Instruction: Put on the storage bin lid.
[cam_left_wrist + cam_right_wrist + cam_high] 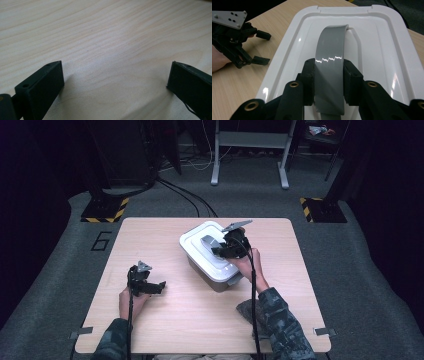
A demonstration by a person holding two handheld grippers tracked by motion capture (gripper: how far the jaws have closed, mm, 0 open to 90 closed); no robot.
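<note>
A white lid [372, 50] is sitting on a grey box [216, 279] near the middle of the wooden table [200, 320], a little toward the far side and turned at an angle to the table's edges. A grey handle [330, 65] is arching up along the middle of the lid.

The right gripper [329, 82] is reaching over the box from the person's side, and its two black jaws are pressing on the handle, one on each long edge, so the grey strip is running straight up between them. In the right gripper view the handle is filling the whole gap between the pads, with its near end dipping below the jaws and its far end curving down onto the lid beyond them. In the high view the same gripper [226, 247] is sitting on top of the lid, with the person's right hand [250, 265] holding it from behind.

The left gripper [159, 287] is resting low over bare wood to the left of the box, well apart from it. Its jaws are standing wide apart with nothing between them; in the left gripper view [115, 82] only plain tabletop is lying in the gap. The right gripper view is also catching this gripper [260, 47] off to the left of the lid, jaws spread.
</note>
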